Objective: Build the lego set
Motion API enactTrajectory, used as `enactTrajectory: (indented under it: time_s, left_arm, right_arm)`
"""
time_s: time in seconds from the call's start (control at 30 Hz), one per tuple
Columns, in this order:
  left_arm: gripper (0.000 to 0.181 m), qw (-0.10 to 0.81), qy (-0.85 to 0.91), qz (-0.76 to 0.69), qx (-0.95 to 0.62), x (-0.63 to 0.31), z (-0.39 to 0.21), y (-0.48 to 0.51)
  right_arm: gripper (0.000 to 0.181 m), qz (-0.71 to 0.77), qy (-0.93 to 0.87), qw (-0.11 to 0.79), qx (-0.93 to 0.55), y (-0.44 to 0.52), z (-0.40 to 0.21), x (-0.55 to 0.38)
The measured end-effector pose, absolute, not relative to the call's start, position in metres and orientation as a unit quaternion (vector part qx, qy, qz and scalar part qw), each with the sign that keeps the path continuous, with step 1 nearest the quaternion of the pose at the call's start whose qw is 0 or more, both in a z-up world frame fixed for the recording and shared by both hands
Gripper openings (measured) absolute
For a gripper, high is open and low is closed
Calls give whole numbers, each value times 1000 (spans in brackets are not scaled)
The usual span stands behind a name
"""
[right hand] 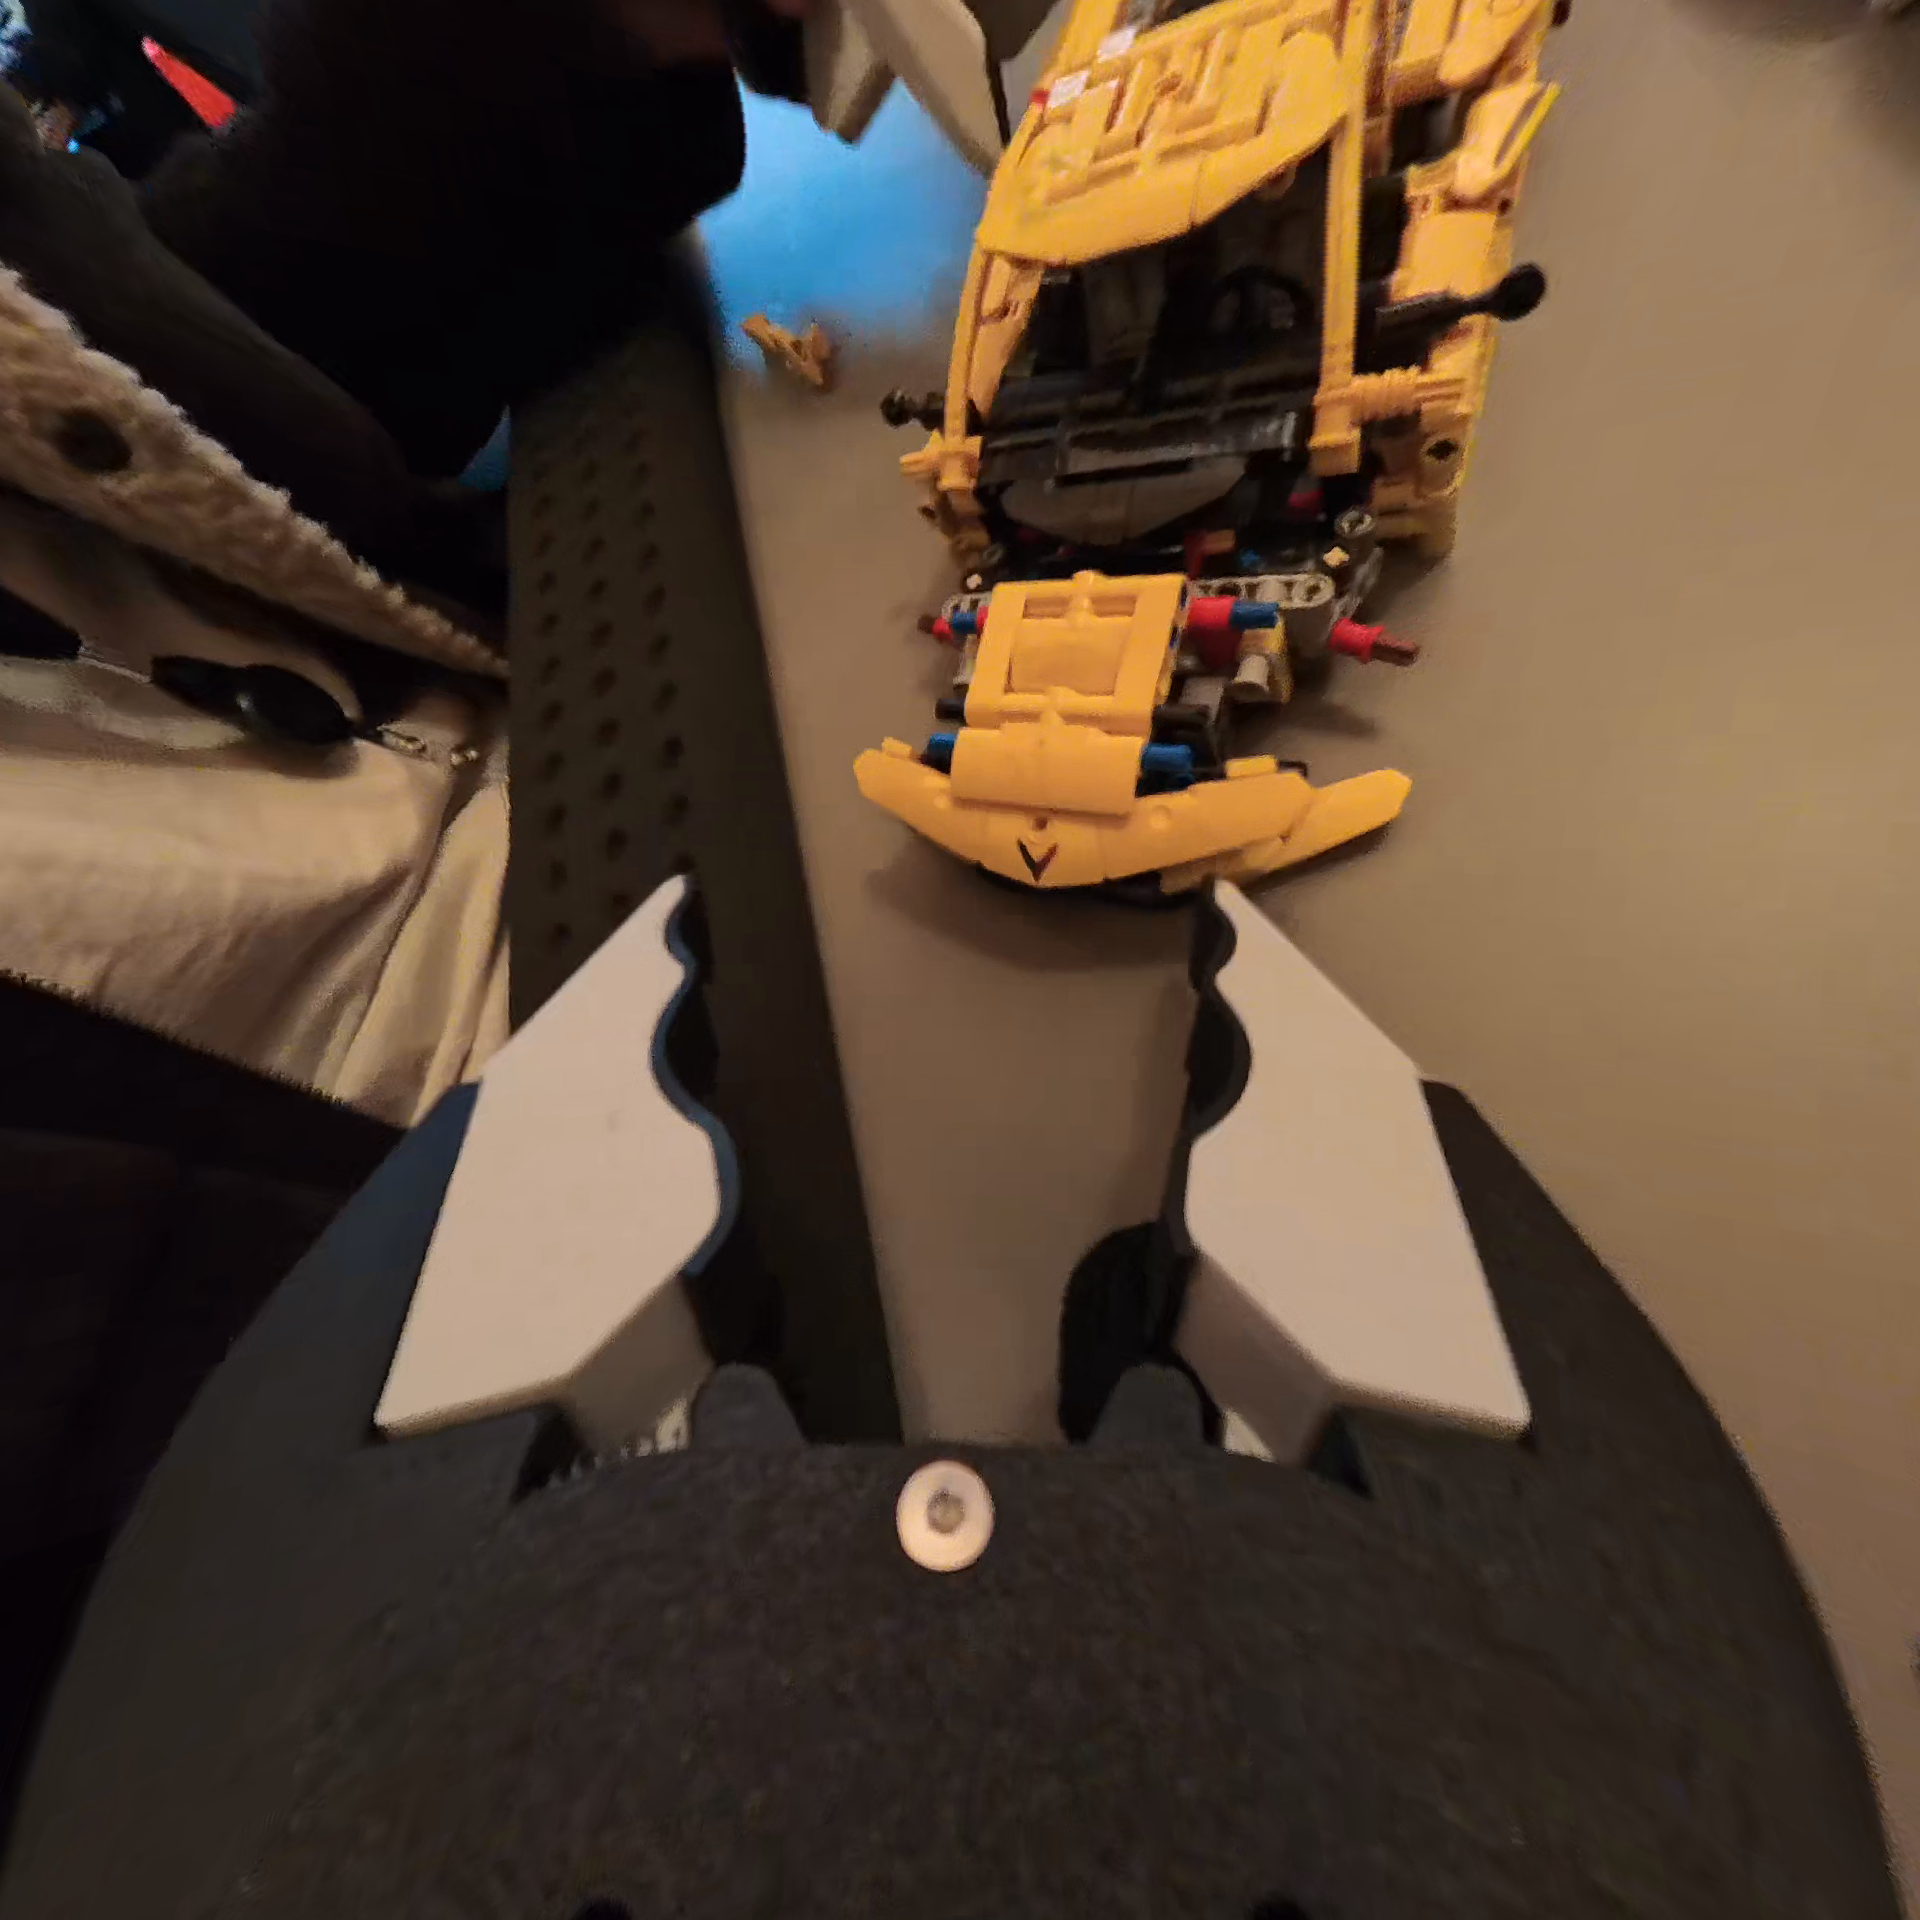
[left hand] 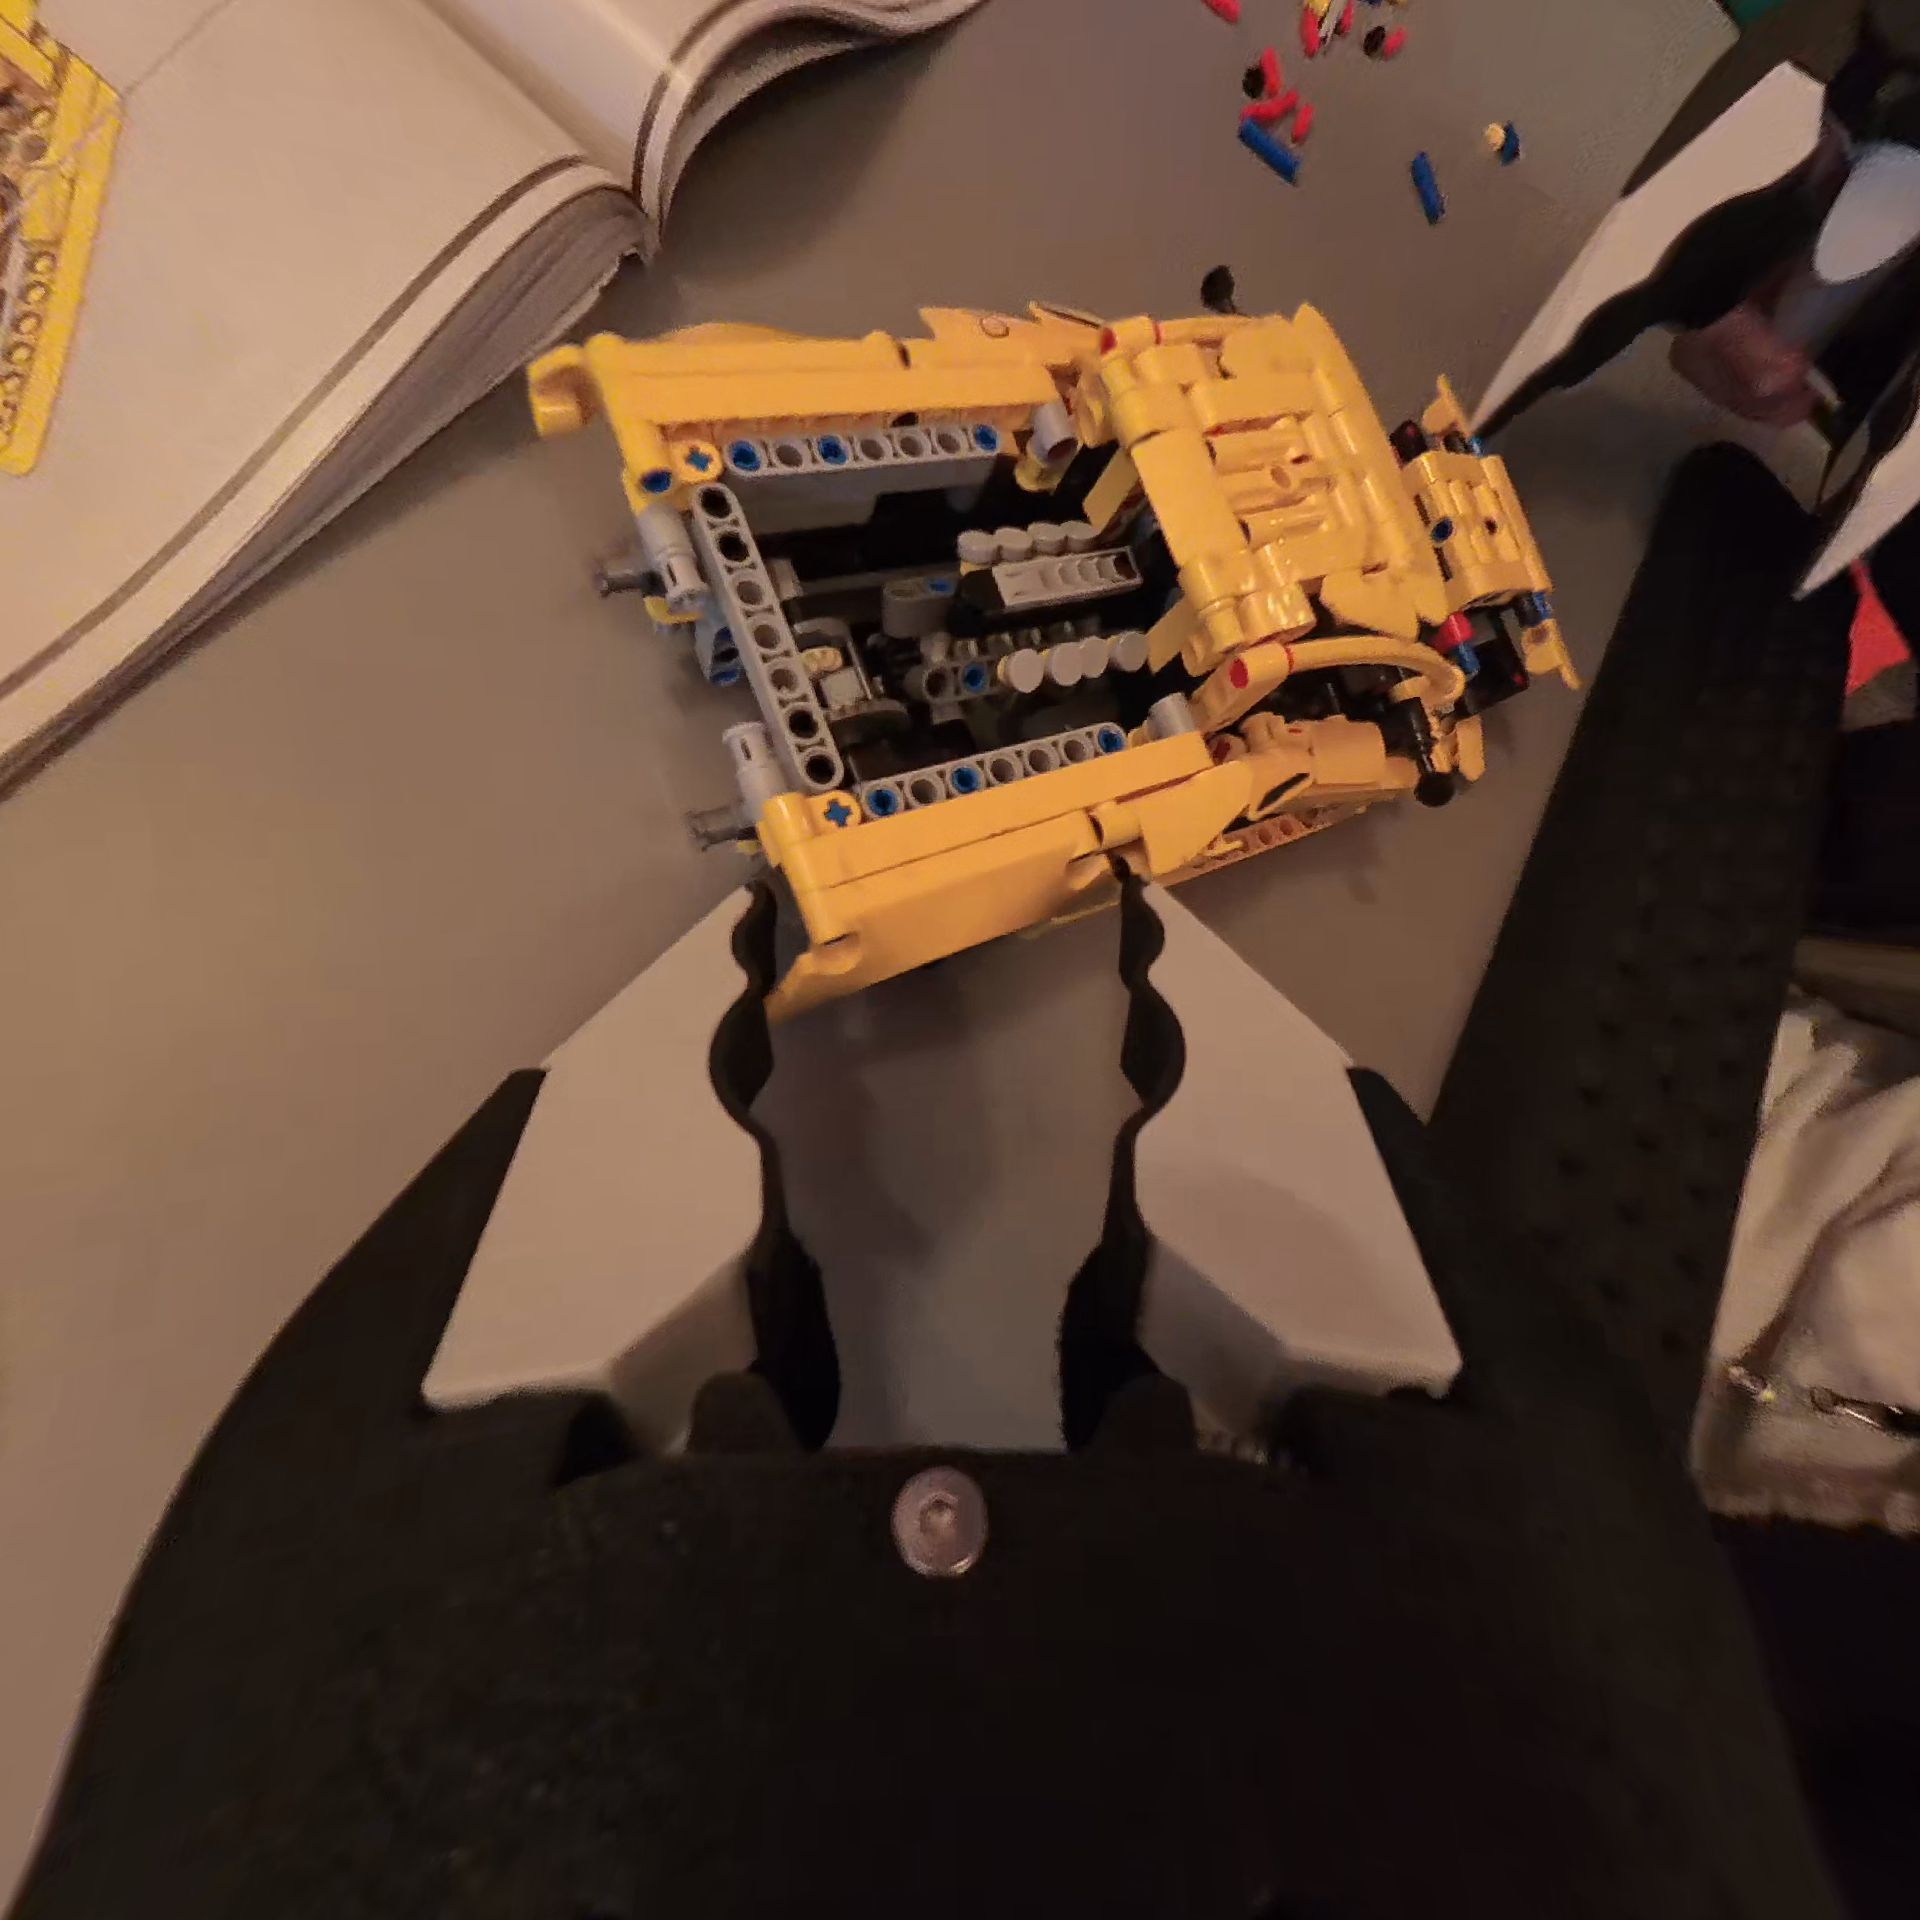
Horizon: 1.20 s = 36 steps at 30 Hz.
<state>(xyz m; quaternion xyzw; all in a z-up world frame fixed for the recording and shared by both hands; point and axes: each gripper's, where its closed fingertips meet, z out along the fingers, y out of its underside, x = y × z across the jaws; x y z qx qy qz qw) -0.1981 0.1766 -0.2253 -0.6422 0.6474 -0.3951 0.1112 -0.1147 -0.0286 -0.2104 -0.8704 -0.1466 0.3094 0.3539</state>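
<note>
Steadying the model: the left gripper (left hand: 940, 904) stood with its jaws apart around the near side panel of the half-built yellow plastic brick car (left hand: 1039, 613) — whether the pads pressed the panel or only flanked it, I could not tell.
Where the car was: on the grey tabletop (left hand: 312, 883), near its dark perforated edge strip (left hand: 1662, 935), roof and front end fitted, the rear bay open on grey holed beams and blue pins.
Right gripper: the right gripper (right hand: 945, 914) hung just short of the car's pointed yellow nose (right hand: 1122, 821), jaws apart and holding nothing.
Doing it well: a grip low on the solid side panel would likely hold the car without flexing it; the next part should go in square to its holes, with pressure met by the left-hand hold.
Supplies: small loose red, blue and yellow pins (left hand: 1288, 114) lay well apart from the car; an open instruction booklet (left hand: 364, 260) lay beside it.
Hard to make out: the booklet's page was cut off; one small yellow piece (right hand: 795, 348) by the car was too blurred to identify — and the car's underside was hidden.
</note>
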Motion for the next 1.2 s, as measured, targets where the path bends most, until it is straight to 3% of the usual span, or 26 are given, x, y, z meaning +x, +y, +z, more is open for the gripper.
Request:
enactTrajectory:
  time_s: [0.13, 0.37, 0.43, 0.6, 0.73, 0.93, 1.2]
  left_arm:
    - [67, 118, 593, -411, -682, -211, -210, 172]
    - [66, 199, 457, -371, -784, -235, -208, 152]
    - [62, 202, 444, -378, -787, -245, -205, 147]
    - [63, 79, 426, -463, -773, -228, -218, 113]
    - [61, 71, 411, -471, -777, -207, -224, 124]
    - [66, 94, 496, -430, -748, -176, -217, 149]
    - [66, 34, 622, -389, -679, -106, -216, 152]
  right_arm:
    - [88, 283, -158, 362, -874, -7, -189, -77]
    - [56, 372, -243, 300, -844, 82, -205, -77]
    - [56, 423, -237, 257, -836, 87, -210, -84]
    - [55, 480, -230, 197, -824, 88, -215, -94]
    - [50, 475, -210, 171, -837, 83, -222, -100]
    - [55, 467, -191, 180, -845, 52, -220, -112]
    - [64, 469, -55, 225, -853, 30, -214, -112]
